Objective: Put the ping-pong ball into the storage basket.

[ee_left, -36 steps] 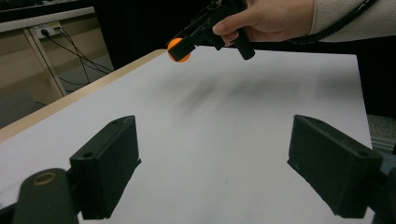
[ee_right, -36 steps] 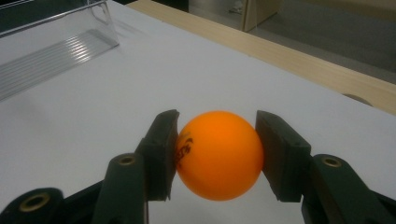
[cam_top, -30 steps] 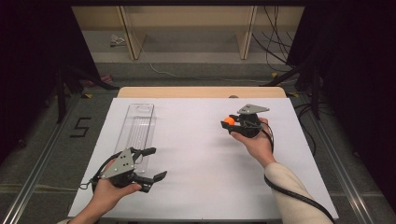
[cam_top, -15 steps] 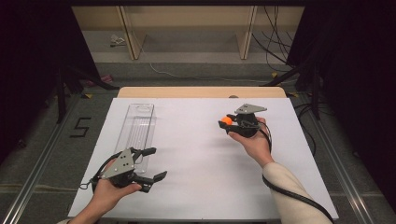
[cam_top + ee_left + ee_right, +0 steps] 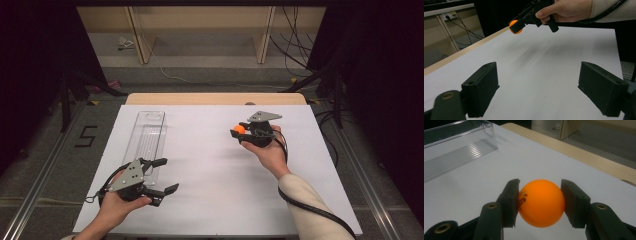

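An orange ball (image 5: 541, 203) is clamped between the two black jaws of my right gripper (image 5: 239, 131), held a little above the white table sheet (image 5: 210, 165) right of centre. The same ball (image 5: 239, 129) shows in the high view, and as a small orange ball (image 5: 515, 26) far off in the left gripper view. My left gripper (image 5: 162, 175) sits low at the front left, jaws wide apart with nothing between them. A clear plastic tray (image 5: 147, 137) lies lengthwise on the left side, just beyond the left gripper.
The white sheet covers a wooden table whose far edge (image 5: 215, 98) shows bare. A clear tray end (image 5: 461, 142) lies ahead and left of the right gripper. Cables (image 5: 305, 205) trail from the right hand. Dark floor and shelving lie beyond the table.
The right gripper with the ball has shifted slightly toward the far side of the table. The left gripper has stayed where it was.
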`<state>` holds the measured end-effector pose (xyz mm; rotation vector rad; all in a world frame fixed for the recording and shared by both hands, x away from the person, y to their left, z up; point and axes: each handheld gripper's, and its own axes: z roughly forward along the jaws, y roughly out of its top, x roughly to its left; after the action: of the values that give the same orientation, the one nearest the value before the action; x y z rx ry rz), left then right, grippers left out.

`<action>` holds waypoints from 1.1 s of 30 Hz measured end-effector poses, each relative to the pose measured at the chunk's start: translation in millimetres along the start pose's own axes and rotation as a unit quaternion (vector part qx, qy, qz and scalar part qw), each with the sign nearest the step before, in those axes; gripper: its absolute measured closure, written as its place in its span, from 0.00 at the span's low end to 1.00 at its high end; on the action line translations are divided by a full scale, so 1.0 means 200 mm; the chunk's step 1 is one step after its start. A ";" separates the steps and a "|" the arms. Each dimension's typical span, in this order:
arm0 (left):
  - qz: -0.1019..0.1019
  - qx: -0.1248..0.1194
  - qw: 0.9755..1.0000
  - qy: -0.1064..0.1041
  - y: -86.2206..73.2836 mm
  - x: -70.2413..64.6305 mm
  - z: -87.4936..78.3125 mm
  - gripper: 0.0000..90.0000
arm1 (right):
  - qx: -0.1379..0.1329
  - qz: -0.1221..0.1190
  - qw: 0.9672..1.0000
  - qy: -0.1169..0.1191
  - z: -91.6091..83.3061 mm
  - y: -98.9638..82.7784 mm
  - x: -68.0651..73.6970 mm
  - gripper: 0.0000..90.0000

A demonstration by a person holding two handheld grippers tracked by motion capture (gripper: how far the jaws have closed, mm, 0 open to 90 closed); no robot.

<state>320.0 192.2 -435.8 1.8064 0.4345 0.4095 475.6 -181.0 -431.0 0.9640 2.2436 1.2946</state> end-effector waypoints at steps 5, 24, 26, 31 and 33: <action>0.001 0.000 1.000 0.000 0.00 0.00 0.00 0.18 | -0.001 -0.002 1.000 0.003 0.01 0.01 0.01 0.57; 0.001 0.001 1.000 -0.001 0.00 0.00 0.00 0.18 | -0.001 -0.007 1.000 0.013 0.06 0.04 0.06 0.57; 0.001 0.001 1.000 -0.001 0.00 0.00 0.00 0.17 | -0.002 -0.007 1.000 0.014 0.06 0.04 0.07 0.57; 0.001 0.001 1.000 -0.001 0.00 0.00 0.00 0.18 | -0.002 -0.008 1.000 0.016 0.07 0.05 0.08 0.57; 0.001 0.001 1.000 -0.002 0.00 0.00 0.00 0.18 | -0.002 -0.010 1.000 0.017 0.07 0.05 0.08 0.57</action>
<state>319.9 192.1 -435.8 1.8097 0.4305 0.4082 477.0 -157.2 -429.1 0.9230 2.2685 1.3170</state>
